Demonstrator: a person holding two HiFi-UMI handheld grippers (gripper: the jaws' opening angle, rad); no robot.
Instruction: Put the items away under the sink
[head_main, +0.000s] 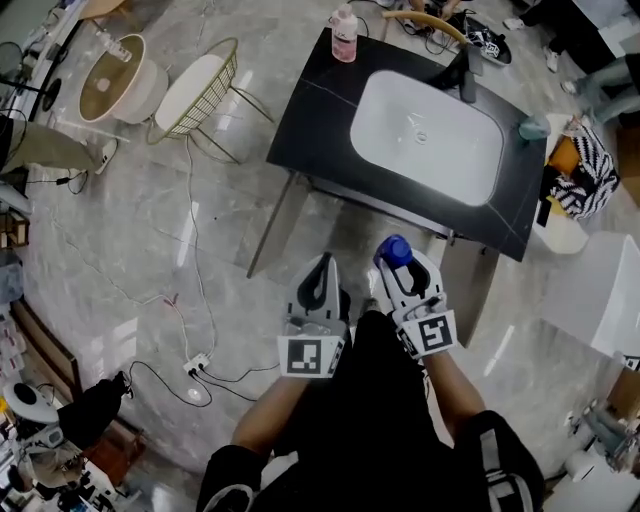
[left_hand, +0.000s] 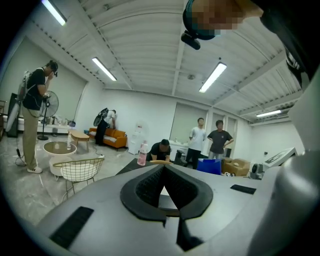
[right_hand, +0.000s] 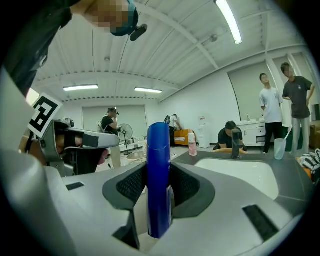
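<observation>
A blue bottle (right_hand: 158, 175) stands upright between the jaws of my right gripper (right_hand: 159, 172), which is shut on it; its blue cap (head_main: 393, 250) shows in the head view. My left gripper (head_main: 318, 287) is held beside the right one (head_main: 405, 272), close to the person's body. Its pads (left_hand: 150, 186) meet at the tip with nothing between them. Ahead stands the black sink counter (head_main: 312, 118) with a white basin (head_main: 425, 135) and a dark faucet (head_main: 467, 75). A pink bottle (head_main: 344, 35) stands on the counter's far left corner.
A pale cup (head_main: 533, 128) sits on the counter's right end, near a striped bag (head_main: 588, 178). A wire chair (head_main: 195, 90) and round table (head_main: 110, 85) stand at left. A power strip (head_main: 197, 362) with cables lies on the floor. Several people stand behind the sink.
</observation>
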